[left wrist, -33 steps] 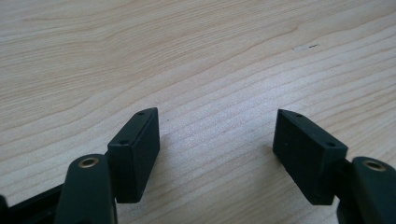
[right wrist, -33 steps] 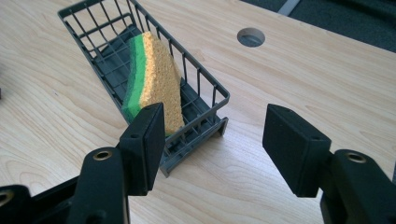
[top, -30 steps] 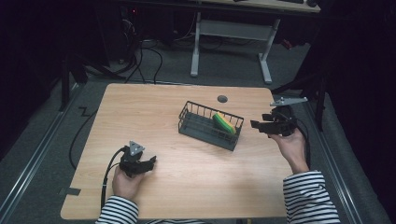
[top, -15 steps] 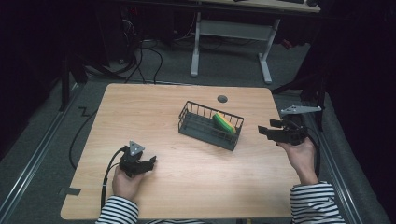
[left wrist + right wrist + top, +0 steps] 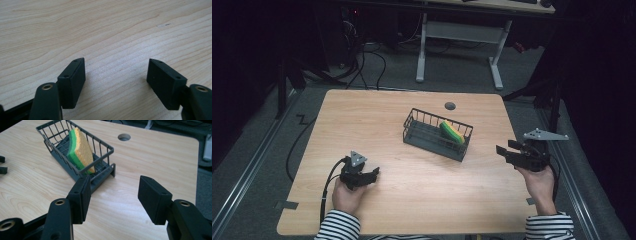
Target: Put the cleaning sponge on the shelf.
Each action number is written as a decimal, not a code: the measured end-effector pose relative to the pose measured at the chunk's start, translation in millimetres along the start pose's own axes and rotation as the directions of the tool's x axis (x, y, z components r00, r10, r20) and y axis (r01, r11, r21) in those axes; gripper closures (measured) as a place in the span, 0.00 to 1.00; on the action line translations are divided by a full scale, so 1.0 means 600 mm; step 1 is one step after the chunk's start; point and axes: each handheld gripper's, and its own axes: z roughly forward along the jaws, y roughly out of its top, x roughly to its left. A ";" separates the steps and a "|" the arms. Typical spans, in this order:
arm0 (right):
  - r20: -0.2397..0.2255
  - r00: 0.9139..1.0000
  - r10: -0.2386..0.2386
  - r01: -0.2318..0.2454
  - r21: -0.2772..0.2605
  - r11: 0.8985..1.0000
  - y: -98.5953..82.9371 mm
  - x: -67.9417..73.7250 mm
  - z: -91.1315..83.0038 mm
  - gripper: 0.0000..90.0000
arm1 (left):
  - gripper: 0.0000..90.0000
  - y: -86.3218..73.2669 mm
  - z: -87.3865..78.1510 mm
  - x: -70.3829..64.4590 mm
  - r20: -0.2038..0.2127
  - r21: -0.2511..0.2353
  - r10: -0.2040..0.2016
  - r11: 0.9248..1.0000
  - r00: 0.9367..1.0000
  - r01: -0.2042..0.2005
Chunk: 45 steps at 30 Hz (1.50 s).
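Yellow and green, the sponge (image 5: 452,132) stands on edge at the 3 o'clock end of the dark wire basket (image 5: 422,137) in the high view, leaning on the bars, which probably keep it upright so it can drain. That basket sits near the middle of the wooden table (image 5: 377,115), with a round cable hole (image 5: 450,106) at its 12 o'clock. The right gripper (image 5: 507,151) hovers at the basket's 3 o'clock, well apart from it, its nose aimed toward the basket at 9 o'clock; I judge that a waiting pose after or before handling the sponge. The left gripper (image 5: 372,174) rests low on the table at about the basket's 7 o'clock, apparently parked because the work needs one hand. In the left gripper view its own jaws stand spread wide with bare wood grain between them, nothing gripped, the tips close above the table. In the right gripper view the jaws are likewise spread and empty; beyond them, toward 11 o'clock, the basket (image 5: 100,173) holds the sponge (image 5: 81,150) tilted against its wire side, yellow face toward the camera, green scouring layer behind, and the hole (image 5: 124,137) lies at 12 o'clock.
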 end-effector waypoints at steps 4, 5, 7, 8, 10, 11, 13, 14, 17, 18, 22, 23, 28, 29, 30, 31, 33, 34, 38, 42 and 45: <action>-0.004 1.000 0.021 -0.021 0.003 1.000 -0.025 -0.001 0.004 0.49 | 0.35 0.000 0.000 0.000 0.000 0.000 0.001 1.000 1.000 -0.001; -0.005 1.000 0.027 -0.027 0.006 1.000 -0.031 -0.001 0.006 0.49 | 0.35 0.000 0.000 0.000 0.000 0.000 0.001 1.000 1.000 -0.001; -0.009 0.999 0.033 -0.033 0.011 0.999 -0.042 0.001 0.011 0.49 | 0.35 0.000 0.000 0.000 0.000 0.000 0.001 1.000 1.000 -0.001; -0.009 0.999 0.033 -0.033 0.009 0.999 -0.048 0.002 0.013 0.49 | 0.35 0.000 0.000 0.000 0.000 0.000 0.000 1.000 1.000 0.000; -0.010 0.999 0.043 -0.043 0.009 0.999 -0.060 0.005 0.017 0.49 | 0.35 0.000 0.000 0.000 0.000 0.000 0.001 1.000 1.000 -0.001; -0.010 0.999 0.046 -0.046 0.009 0.999 -0.066 0.006 0.020 0.49 | 0.35 0.000 0.000 0.000 0.000 0.000 0.001 1.000 1.000 -0.001; -0.019 0.998 0.055 -0.055 0.012 0.998 -0.077 0.007 0.027 0.49 | 0.35 0.000 0.000 0.000 0.000 0.000 0.001 1.000 1.000 -0.001; -0.021 0.998 0.065 -0.065 0.014 0.998 -0.083 0.008 0.030 0.49 | 0.35 0.000 0.000 0.000 0.000 0.000 0.001 1.000 1.000 -0.001; -0.024 0.997 0.073 -0.073 0.019 0.997 -0.098 0.010 0.042 0.49 | 0.35 0.000 0.000 0.000 0.000 0.000 0.001 1.000 1.000 -0.001; -0.024 0.997 0.072 -0.071 0.022 0.997 -0.103 0.011 0.047 0.49 | 0.35 0.000 0.000 0.000 0.000 0.000 0.001 1.000 1.000 -0.001; -0.022 0.997 0.080 -0.079 0.040 0.996 -0.123 0.014 0.066 0.49 | 0.35 0.000 0.000 0.000 0.000 0.000 0.001 1.000 1.000 -0.001; -0.020 0.996 0.086 -0.085 0.045 0.995 -0.128 0.015 0.072 0.49 | 0.35 0.000 0.000 0.000 0.000 0.000 0.001 1.000 1.000 -0.001; -0.019 0.995 0.098 -0.096 0.071 0.993 -0.150 0.019 0.096 0.49 | 0.35 0.000 0.000 0.000 0.001 0.002 0.002 1.000 1.000 -0.002; -0.015 0.995 0.099 -0.097 0.075 0.992 -0.153 0.021 0.100 0.49 | 0.35 0.000 0.000 0.000 0.001 0.002 0.002 1.000 1.000 -0.002; -0.012 0.995 0.095 -0.094 0.077 0.993 -0.156 0.022 0.103 0.49 | 0.35 0.000 0.000 0.000 0.001 0.002 0.002 1.000 1.000 -0.002; -0.011 0.995 0.096 -0.095 0.081 0.992 -0.159 0.023 0.105 0.49 | 0.35 0.000 0.000 0.000 0.001 0.002 0.001 1.000 1.000 -0.001; -0.015 0.995 0.097 -0.096 0.082 0.992 -0.164 0.024 0.110 0.49 | 0.35 0.000 0.000 0.000 0.001 0.002 0.002 1.000 1.000 -0.002; -0.012 0.995 0.100 -0.099 0.085 0.991 -0.166 0.025 0.111 0.49 | 0.35 0.000 0.000 0.000 0.001 0.002 0.002 1.000 1.000 -0.002; -0.006 0.996 0.093 -0.092 0.094 0.991 -0.172 0.030 0.119 0.49 | 0.35 0.000 0.000 0.000 0.001 0.002 0.002 1.000 1.000 -0.002; -0.002 0.996 0.094 -0.093 0.089 0.992 -0.177 0.034 0.122 0.48 | 0.35 0.000 0.000 0.000 0.001 0.001 0.002 1.000 1.000 -0.002; 0.005 0.996 0.088 -0.088 0.091 0.992 -0.180 0.037 0.125 0.48 | 0.35 0.000 0.000 0.000 0.001 0.001 0.002 1.000 1.000 -0.002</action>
